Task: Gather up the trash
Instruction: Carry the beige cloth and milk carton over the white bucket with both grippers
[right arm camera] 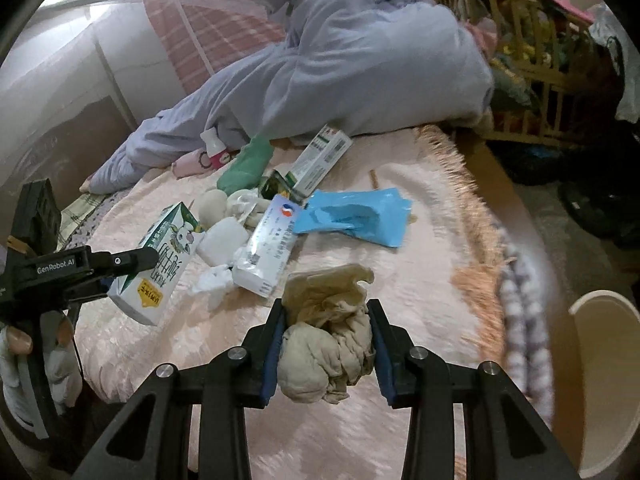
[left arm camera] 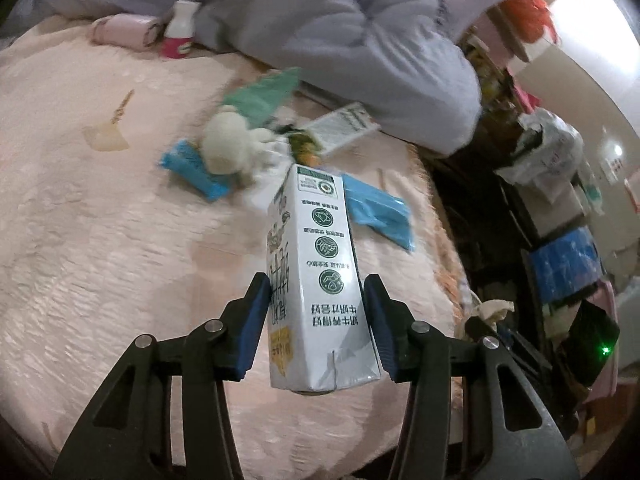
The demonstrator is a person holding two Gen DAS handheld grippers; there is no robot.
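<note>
Clamped between the jaws of the left gripper (left arm camera: 314,312), a white milk carton (left arm camera: 316,280) is hanging lifted off the pink bedspread (left arm camera: 100,240), its lower end gripped by the blue pads and its far end pointing ahead of the jaws. The right gripper (right arm camera: 326,344) is likewise squeezing a crumpled beige wad (right arm camera: 328,344) that is filling the whole gap between its jaws. Both loads are looking secure, so the step in hand seems to be carrying them off to a bin; doing it well means keeping pressure even, since the carton is being held near one end and could swing. A pale round container (right arm camera: 604,384) is showing low and to the right of the right jaws, off the bed's edge, and may be the bin, though that cannot be told. More trash is lying ahead of the jaws: a blue wrapper (right arm camera: 356,216), a white box (right arm camera: 268,244) and crumpled tissue (right arm camera: 214,278).
</note>
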